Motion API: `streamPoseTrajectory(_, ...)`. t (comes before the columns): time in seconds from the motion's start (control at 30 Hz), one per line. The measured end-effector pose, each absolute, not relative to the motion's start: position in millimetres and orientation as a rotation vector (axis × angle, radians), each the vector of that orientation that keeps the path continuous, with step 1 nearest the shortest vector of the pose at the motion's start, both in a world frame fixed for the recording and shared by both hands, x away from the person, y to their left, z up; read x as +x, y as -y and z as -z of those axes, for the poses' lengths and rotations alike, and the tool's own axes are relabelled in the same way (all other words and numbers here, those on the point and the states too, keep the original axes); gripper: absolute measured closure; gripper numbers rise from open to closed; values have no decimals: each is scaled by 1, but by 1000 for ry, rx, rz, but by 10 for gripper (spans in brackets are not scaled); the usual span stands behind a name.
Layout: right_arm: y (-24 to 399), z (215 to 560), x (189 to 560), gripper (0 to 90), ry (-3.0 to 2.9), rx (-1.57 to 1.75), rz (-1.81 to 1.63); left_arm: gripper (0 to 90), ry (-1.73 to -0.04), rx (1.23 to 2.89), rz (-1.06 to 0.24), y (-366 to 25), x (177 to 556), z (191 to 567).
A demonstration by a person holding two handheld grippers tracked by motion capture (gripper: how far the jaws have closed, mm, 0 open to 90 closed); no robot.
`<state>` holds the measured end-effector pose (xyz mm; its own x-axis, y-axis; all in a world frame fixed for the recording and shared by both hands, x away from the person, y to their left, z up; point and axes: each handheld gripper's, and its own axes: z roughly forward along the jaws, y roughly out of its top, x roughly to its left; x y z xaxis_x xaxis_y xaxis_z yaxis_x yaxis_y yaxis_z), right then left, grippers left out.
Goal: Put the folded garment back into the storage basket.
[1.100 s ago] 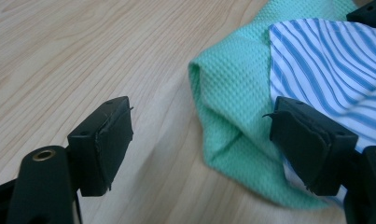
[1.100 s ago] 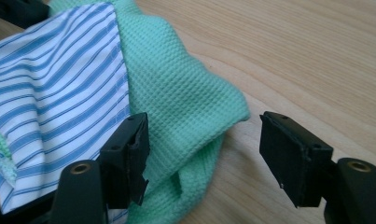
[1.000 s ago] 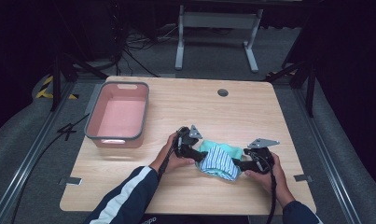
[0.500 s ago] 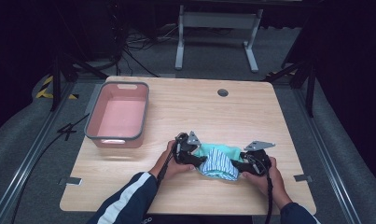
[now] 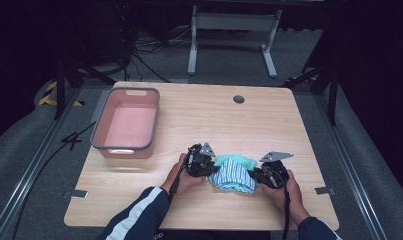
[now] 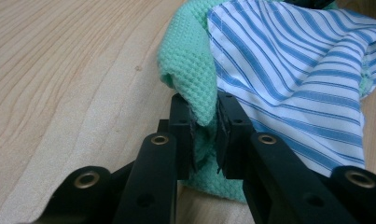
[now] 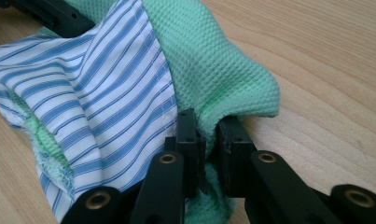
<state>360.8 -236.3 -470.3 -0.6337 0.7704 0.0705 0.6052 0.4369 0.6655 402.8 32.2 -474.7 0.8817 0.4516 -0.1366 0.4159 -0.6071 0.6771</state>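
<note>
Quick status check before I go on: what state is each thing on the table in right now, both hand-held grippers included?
Left hand-held gripper: jaws just closed, shut on the green cloth's edge.
Right hand-held gripper: jaws just closed, shut on the green cloth's opposite edge.
Green cloth: crumpled, lying on the table, pinched at both ends.
Striped cloth: bunched, lying on the green cloth.
Pink bin: upright, empty, apart from the cloths.
Table: bare wood between bin and cloths.

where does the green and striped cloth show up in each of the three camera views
High view: the cloth lies near the table's front edge, between the left gripper and right gripper.
Left gripper view: it lies centre to upper right, its green fold pinched in the jaws.
Right gripper view: upper left to centre, green fold pinched likewise.
Shared landmark: the blue-striped panel beside the green weave.
</note>
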Motion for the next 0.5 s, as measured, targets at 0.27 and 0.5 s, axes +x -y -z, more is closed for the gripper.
streamPoseTrajectory(0.27, 238, 462, 361, 827, -2430, 1173, -979, 824, -607, 2340, -101, -29, 406, 463)
streamPoseTrajectory(0.5, 238, 448, 363, 828, -2406, 1152, -1004, 826, -603, 2332, -125, -31, 408, 449)
